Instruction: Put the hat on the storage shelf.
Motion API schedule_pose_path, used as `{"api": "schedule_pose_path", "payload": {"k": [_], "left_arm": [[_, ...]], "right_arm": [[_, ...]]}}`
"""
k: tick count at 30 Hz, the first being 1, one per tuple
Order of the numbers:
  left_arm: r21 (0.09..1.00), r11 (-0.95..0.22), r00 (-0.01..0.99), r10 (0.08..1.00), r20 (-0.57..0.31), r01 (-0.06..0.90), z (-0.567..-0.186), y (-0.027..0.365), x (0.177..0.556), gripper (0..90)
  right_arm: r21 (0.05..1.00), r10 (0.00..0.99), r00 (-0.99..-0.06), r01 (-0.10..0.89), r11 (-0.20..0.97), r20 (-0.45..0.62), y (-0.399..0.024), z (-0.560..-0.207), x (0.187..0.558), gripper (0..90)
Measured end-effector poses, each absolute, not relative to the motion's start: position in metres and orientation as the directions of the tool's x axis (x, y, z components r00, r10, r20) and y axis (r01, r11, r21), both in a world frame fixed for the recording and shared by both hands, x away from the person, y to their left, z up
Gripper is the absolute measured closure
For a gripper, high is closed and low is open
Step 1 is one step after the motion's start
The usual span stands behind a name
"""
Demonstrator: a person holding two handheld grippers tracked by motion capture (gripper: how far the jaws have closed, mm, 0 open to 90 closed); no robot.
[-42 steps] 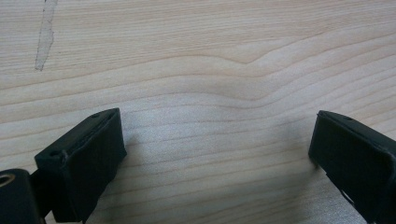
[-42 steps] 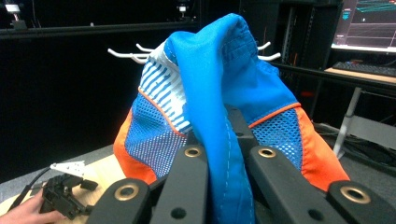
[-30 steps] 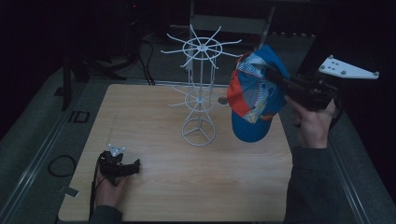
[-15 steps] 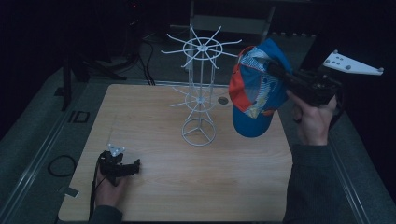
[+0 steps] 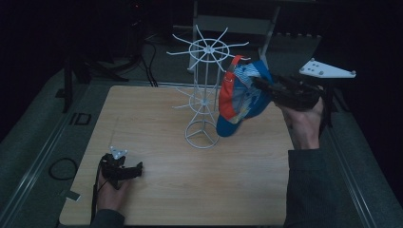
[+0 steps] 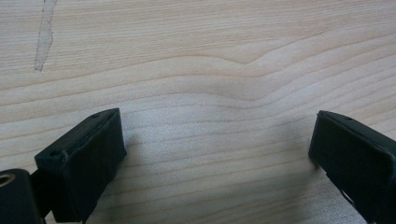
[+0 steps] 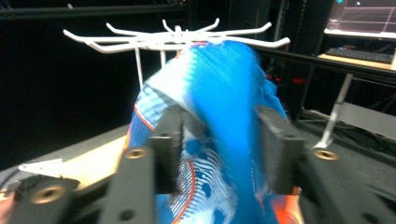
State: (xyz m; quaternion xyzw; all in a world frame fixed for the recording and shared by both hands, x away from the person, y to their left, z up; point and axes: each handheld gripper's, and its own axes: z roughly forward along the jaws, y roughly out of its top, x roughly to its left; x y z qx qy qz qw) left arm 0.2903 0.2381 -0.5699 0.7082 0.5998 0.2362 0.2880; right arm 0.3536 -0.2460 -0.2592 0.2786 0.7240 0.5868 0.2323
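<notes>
We see the blue, white and orange baseball cap [image 5: 242, 97] now hanging against an outer arm of the white wire hat rack [image 5: 205, 90], closer to the rack's top ring than it is half a second earlier, when it dangles clear of the rack to the right. Our right gripper [image 5: 260, 84] has carried it in, and its jaws have just been opening: in the right gripper view the two black jaws stand apart with the cap's blue cloth [image 7: 219, 112] between them, and neither pad visibly presses on it, though the frame is blurred. We judge that the cap is being let go onto a prong, so the hanging step looks nearly done; whether the cloth has truly caught on the wire we cannot tell.

Our left gripper [image 5: 138, 169] rests low on the pale wooden tabletop [image 5: 161, 190], near its front left corner, in the same place as a second ago, jaws wide apart over bare wood [image 6: 210, 93] and holding nothing.

Around the rack, the lower ring of prongs [image 5: 197, 100] juts out just beside the cap's brim, and the round wire base [image 5: 202, 134] sits below it. We think the brim could snag on those lower prongs, or the light rack could tip if the right gripper drags on the cloth.
</notes>
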Motion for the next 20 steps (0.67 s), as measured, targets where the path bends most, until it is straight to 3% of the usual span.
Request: {"api": "schedule_pose_path", "payload": {"k": [6, 20], "left_arm": [[0.690, -0.114, 0.169, 0.986, -0.012, 0.714, -0.570, 0.238, 0.290, 3.9], [0.691, -0.113, 0.168, 0.986, -0.011, 0.713, -0.570, 0.238, 0.290, 3.9]], "right_arm": [[0.975, 0.694, -0.720, 0.156, 0.156, 0.004, -0.251, -0.263, 0.352, 30.9], [0.963, 0.682, -0.732, 0.190, 0.191, 0.009, -0.248, -0.278, 0.354, 21.2]]}}
